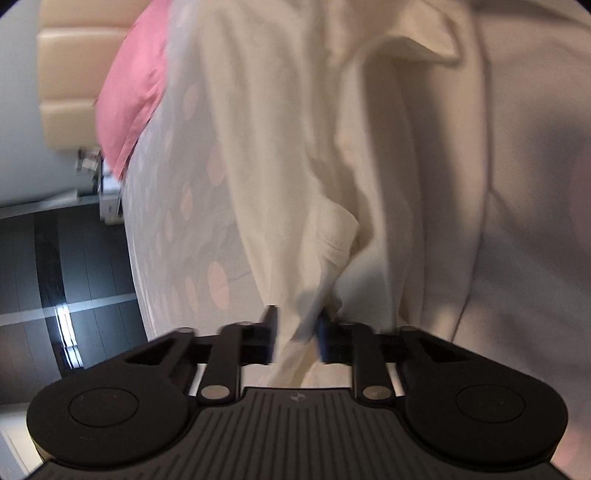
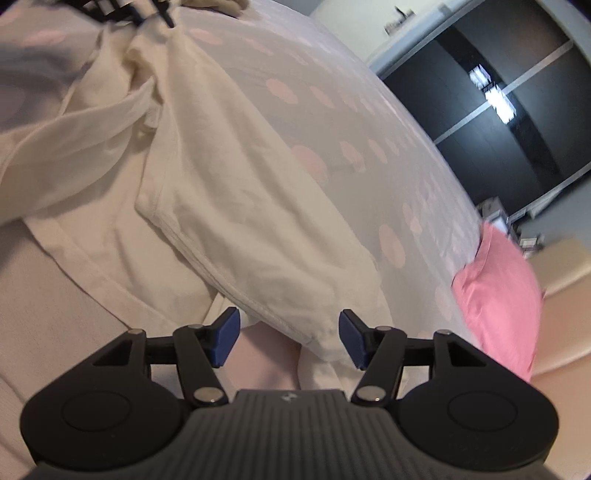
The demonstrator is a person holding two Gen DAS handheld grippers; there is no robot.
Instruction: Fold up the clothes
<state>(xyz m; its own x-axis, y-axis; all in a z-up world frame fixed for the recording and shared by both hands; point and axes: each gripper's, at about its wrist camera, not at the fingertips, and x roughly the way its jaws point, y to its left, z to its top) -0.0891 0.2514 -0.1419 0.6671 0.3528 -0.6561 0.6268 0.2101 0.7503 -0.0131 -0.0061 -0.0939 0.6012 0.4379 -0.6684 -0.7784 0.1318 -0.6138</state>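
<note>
left wrist view first, reading from the left: i see a dark glossy cabinet [image 1: 55,266] low at the edge, a padded beige headboard [image 1: 70,74] above it, then a pink pillow [image 1: 129,92] lying on the spotted bedsheet [image 1: 177,229]. the cream garment [image 1: 295,147] runs down the middle of the frame in long rumpled folds, and a bunched strip of it drops straight into my left gripper [image 1: 295,328]. its jaws are clenched on that strip, with cloth filling the narrow gap between the blue pads. the picture is smeared around the fingertips, so i cannot tell exactly which edge of the garment is pinched. to the right lies more pale bedding, too blurred to read.

right wrist view, again from the left: the cream garment [image 2: 207,177] spreads from the upper left corner down toward the centre, lying on the spotted bedsheet [image 2: 332,122]. at the very top left i can make out the left gripper [image 2: 147,14] with cloth gathered at it. a stitched hem of the garment slants down to my right gripper [image 2: 288,336], whose jaws stand apart; a corner of the cloth lies between the blue pads, close to the right one, but neither pad presses on it, so nothing is grasped there. further right sit the pink pillow [image 2: 498,295] and, beyond the bed, the dark glossy cabinet [image 2: 498,110]
</note>
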